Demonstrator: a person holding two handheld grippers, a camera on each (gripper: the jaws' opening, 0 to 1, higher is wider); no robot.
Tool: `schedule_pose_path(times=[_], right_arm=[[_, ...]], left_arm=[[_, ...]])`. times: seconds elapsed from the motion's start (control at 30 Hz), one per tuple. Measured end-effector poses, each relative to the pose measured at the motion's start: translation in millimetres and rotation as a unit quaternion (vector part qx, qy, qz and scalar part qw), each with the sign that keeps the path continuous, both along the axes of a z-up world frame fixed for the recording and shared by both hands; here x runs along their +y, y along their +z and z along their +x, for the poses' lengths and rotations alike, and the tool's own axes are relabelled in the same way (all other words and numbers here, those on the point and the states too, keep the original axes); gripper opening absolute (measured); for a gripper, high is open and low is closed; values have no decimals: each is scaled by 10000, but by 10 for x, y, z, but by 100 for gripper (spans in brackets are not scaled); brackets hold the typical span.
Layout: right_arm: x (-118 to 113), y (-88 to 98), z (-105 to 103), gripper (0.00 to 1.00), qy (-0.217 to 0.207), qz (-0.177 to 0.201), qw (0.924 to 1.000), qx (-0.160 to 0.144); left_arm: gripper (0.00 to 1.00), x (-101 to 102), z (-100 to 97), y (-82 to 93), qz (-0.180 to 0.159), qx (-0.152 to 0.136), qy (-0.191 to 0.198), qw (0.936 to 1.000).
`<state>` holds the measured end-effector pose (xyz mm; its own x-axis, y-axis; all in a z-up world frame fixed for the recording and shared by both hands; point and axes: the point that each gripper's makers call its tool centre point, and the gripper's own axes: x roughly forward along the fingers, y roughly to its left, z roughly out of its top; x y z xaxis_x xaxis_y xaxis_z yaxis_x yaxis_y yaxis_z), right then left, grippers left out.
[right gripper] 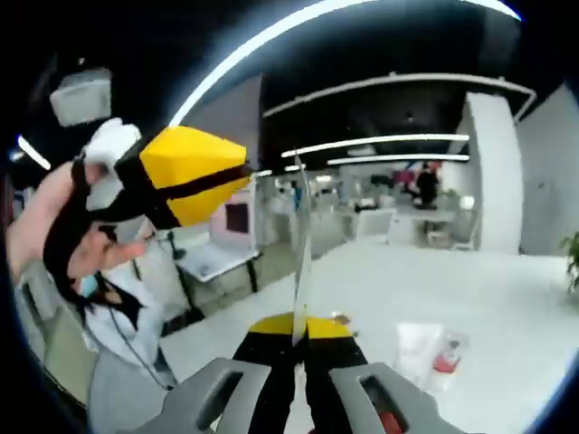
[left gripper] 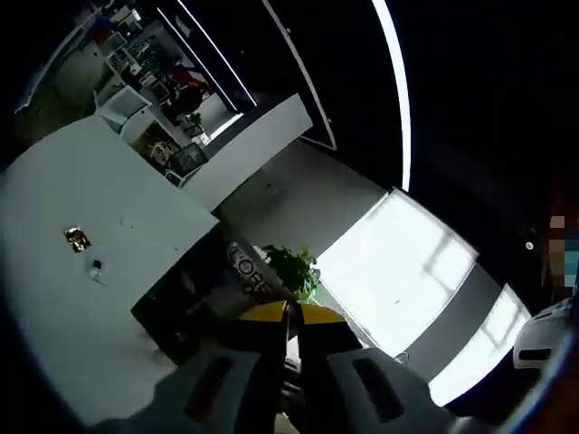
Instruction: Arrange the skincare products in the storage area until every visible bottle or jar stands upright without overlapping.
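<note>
Right gripper view: right claw [right gripper: 298, 339] has its jaws pressed together w/ nothing between them, raised above the white table [right gripper: 507, 298]. On the table, near right of the claw, a clear squarish jar/bottle [right gripper: 419, 351] stands beside a smaller item w/ a red part [right gripper: 443, 360]; these look like the skincare products, too blurred to tell type or whether they're upright. Something red [right gripper: 387, 422] sits at the bottom edge by the right jaw, can't tell what. At the far left a person's hand [right gripper: 54, 235] holds the left claw [right gripper: 185, 172], yellow-tipped, up in the air; from here its jaws look closed, nothing in them.

Left gripper view: left claw [left gripper: 291, 339] jaws together, empty, aimed away from the work – ceiling light strips [left gripper: 398, 90], a potted plant [left gripper: 294, 267], bright window [left gripper: 398, 271]. White table [left gripper: 54, 271] tilts across the left w/ two small items [left gripper: 81, 249] on it, too small to ID.

Progress, judging only: neither claw grips a product & both are off the table, so either not begun or between moves. No storage area is discernible, so can't confirm anything arranged. Left to do: likely all of it – bring claws down, check each bottle/jar, stand them apart upright.
</note>
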<state>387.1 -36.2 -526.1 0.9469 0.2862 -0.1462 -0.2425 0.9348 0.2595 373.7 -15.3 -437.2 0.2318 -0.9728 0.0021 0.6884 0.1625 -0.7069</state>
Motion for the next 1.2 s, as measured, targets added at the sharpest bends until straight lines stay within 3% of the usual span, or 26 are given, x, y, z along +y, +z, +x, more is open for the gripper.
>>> schedule_pose_path(times=[0.1, 0.2, 0.33, 0.47, 0.57, 0.7, 0.8, 0.9, 1.0, 1.1, 1.2], right_arm=[[22, -36, -57, 0, 244, 586, 9978, 191], [84, -19, -145, 0, 637, 1256, 9894, 345], [156, 3, -249, 0, 1075, 1510, 9818, 414], [280, 61, -432, 0, 1672, 2018, 9634, 566], [300, 107, -539, 0, 1900, 2232, 9539, 641], [330, 177, -668, 0, 2232, 2347, 9433, 722], [370, 226, -773, 0, 2546, 2515, 9302, 822], [410, 244, -809, 0, 2689, 2607, 9228, 904], [491, 269, -833, 0, 2859, 2656, 9158, 953], [580, 301, -850, 0, 3026, 2724, 9081, 981], [631, 278, -848, 0, 3075, 2737, 9050, 1077]], left_arm=[[5, 97, 19, -60, 172, -216, 62, 9996], [12, 206, 66, -144, 419, -454, 141, 9980], [15, 319, 115, -226, 664, -694, 164, 9952], [19, 403, 159, -331, 831, -812, 128, 9931], [20, 417, 88, -427, 849, -1126, -342, 9894], [25, 467, 13, -455, 658, -883, -726, 9913], [24, 513, 18, -519, 821, -1027, -778, 9883], [24, 515, -22, -560, 865, -978, -914, 9872], [23, 479, -187, -580, 684, -697, -1361, 9859], [20, 468, -199, -648, 726, -681, -1369, 9856], [19, 483, -226, -632, 551, -497, -1390, 9875]])
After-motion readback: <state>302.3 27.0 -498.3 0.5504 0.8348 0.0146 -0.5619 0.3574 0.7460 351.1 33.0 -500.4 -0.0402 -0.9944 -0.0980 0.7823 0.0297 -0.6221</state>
